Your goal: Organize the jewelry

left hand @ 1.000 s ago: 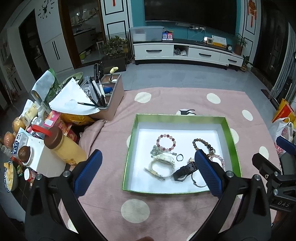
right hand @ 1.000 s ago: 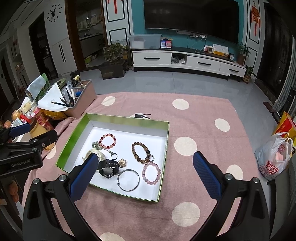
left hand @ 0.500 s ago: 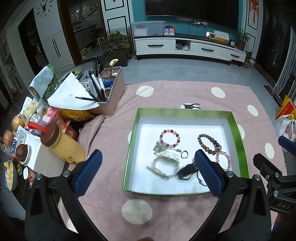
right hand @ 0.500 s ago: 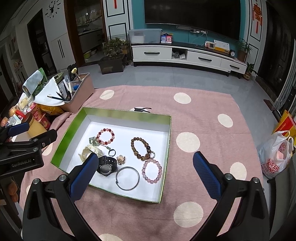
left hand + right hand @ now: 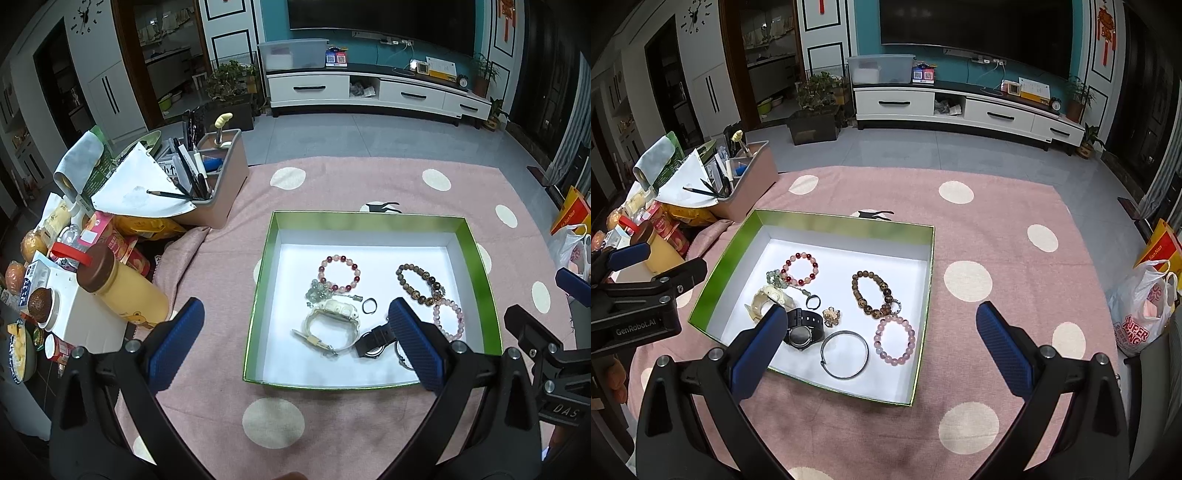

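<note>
Jewelry all lay inside the shallow green box with the white floor (image 5: 925, 236): bead bracelets, a black watch (image 5: 803, 326) and a silver bangle (image 5: 844, 354) near its front edge. You held your left gripper (image 5: 295, 343) and right gripper (image 5: 877, 347) wide open, holding nothing. That fits sorted or still waiting.

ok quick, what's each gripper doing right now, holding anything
Left gripper: open, holding nothing, above the near edge of the green box.
Right gripper: open, holding nothing, above the box's near right part.
</note>
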A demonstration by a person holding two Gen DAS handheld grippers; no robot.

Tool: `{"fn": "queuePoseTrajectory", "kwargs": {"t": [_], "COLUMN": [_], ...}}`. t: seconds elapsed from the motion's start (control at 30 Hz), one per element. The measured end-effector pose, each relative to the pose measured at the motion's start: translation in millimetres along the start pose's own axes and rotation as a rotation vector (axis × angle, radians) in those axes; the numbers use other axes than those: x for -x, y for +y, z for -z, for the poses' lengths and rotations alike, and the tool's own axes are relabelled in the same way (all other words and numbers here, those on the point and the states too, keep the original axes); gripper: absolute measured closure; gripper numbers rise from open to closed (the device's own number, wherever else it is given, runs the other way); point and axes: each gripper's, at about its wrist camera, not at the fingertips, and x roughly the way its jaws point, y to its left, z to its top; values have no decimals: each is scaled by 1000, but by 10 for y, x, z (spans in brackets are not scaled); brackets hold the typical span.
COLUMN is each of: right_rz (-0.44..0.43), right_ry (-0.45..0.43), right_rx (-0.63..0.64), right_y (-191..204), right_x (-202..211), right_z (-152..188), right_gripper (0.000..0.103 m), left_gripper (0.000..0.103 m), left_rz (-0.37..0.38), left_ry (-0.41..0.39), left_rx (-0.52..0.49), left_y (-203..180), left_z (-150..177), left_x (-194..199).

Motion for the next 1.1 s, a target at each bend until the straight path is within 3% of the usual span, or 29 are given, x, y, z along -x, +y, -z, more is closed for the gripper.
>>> {"fn": "queuePoseTrajectory", "kwargs": {"t": [1.1], "right_rz": [1], "right_ry": [3], "right_rx": [0], "right_y": [4], "right_x": [-27], "right_z": [17], "right_gripper": [1], "left_gripper": [2], "left_rz": [-5], "left_ry": [4], "left_rx": [-2], "left_y": [28], "left_z": [3], "left_x": [-62]}}
